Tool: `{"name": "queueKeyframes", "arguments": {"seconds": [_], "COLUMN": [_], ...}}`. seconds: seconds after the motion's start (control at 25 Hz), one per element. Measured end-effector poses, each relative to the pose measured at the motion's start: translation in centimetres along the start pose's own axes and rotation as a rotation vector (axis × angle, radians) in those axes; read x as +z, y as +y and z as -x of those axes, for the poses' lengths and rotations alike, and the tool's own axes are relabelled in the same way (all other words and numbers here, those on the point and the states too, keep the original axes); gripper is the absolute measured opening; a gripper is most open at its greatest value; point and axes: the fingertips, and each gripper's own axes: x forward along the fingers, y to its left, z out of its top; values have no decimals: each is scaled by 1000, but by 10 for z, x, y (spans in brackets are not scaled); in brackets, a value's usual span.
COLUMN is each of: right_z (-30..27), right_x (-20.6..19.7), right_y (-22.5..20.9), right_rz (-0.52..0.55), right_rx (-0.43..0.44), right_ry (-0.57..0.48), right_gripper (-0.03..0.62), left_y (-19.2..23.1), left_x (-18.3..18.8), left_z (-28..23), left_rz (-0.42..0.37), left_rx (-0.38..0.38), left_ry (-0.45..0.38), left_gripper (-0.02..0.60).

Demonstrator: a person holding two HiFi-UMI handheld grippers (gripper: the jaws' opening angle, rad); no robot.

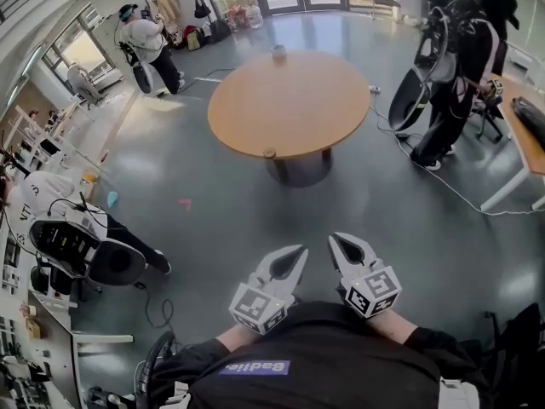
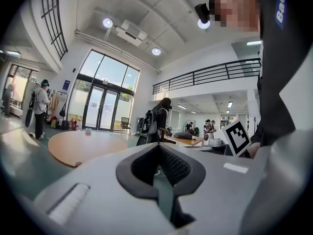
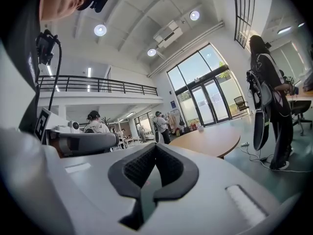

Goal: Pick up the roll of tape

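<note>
Grippers first: the person in the dark top is holding one in each hand, low in front of the body, both pointing out level toward the table. The left gripper [image 1: 298, 252] is keeping its two pale grey plastic jaws pressed together. In the left gripper view, the black ribbed pads [image 2: 171, 165] are meeting at the tips with nothing between them. The right gripper [image 1: 335, 240] is sitting just beside it, and the right gripper view is showing its jaws likewise closed on nothing. Each is carrying a white cube [image 1: 258, 307] with black square markers at its back.

Well apart from both, the round table [image 1: 306, 109] is standing on a single dark central foot, its smooth top a warm wood colour. The roll of tape [image 1: 270, 152] is lying right at the table's near edge, a small brownish ring. It seems to be lying flat with its hole facing up, so it has no long side to speak of, though it is too small to be sure. A pale cup [image 1: 278, 54] is standing upright at the far edge.

The floor [image 1: 213, 211] is glossy grey and is reflecting the light. A person in black [image 1: 460, 75] is standing to the right of the table beside a desk [image 1: 524, 143], and a thin cable [image 1: 443, 184] is trailing across the floor there.
</note>
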Motion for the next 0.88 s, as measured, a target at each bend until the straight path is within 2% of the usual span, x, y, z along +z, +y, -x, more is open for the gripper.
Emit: {"name": "queueKeyframes", "arguments": {"seconds": [0.2,0.36,0.68,0.88], "right_z": [-34,-76,-209,-295], "right_x": [4,10,49,66], "right_y": [-5,-26,-62,-62], "right_rz": [17,30,56,77], "right_rx": [-9,-57,-149,-171], "right_ry": [22,29,26,46], "right_gripper": [5,5,5,5], "left_y": [39,80,221,313], "left_x": [7,9,51,66], "left_z": [-12,-38,-88,-103], "left_rz": [24,35,52,70], "left_rx": [-8,-56,-116,-139], "left_ry": [-14,-13,-37,-40], "left_gripper": [18,18,18,18]}}
